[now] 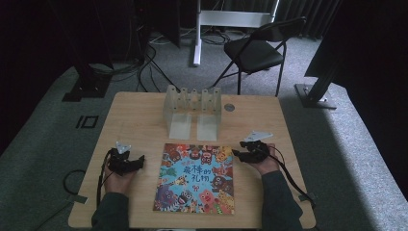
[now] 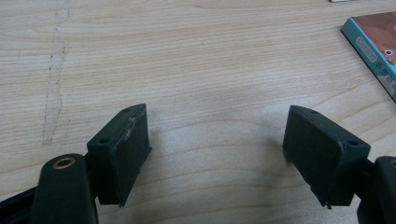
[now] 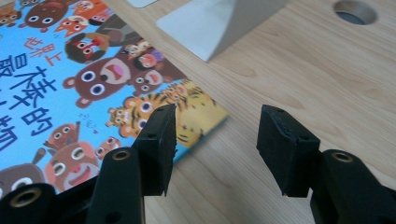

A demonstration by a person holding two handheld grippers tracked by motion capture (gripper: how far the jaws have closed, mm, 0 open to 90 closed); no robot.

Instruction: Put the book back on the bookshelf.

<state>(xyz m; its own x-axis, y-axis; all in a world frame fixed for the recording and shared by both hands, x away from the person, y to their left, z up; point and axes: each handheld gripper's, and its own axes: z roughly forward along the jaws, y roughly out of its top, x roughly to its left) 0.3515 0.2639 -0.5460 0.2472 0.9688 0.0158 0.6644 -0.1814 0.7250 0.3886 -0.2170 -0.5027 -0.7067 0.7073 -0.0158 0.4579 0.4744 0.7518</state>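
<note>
Picture book (image 1: 196,179): lay flat and closed on the table (image 1: 139,115), cover up, at the near centre between the two hands; bright cartoon animals and blue title characters on the cover.
Right gripper (image 1: 239,154): rested at 3 o'clock of the book, just beside its upper right corner, tips pointing toward the book.
Right gripper state: jaws spread apart, nothing clamped; pads pressed on nothing.
Right gripper view: left jaw stood in front of the book's corner (image 3: 205,116); right jaw stood over bare wood; whether either jaw touched the book could not be told.
Left gripper (image 1: 139,160): rested at 9 o'clock of the book, near its left edge but apart from it.
Left gripper state: jaws spread wide, empty; bare tabletop (image 2: 201,70) between them.
Left gripper view: book edge (image 2: 373,51) showed at 2 o'clock, well clear of both jaws.
Clear slotted rack (image 1: 192,110): stood upright at 12 o'clock of the book, near it, not touching.
Round hole (image 1: 229,107): sat in the table at 3 o'clock of the rack.
Folding chair (image 1: 257,50): stood on the carpet beyond the table's far edge.
</note>
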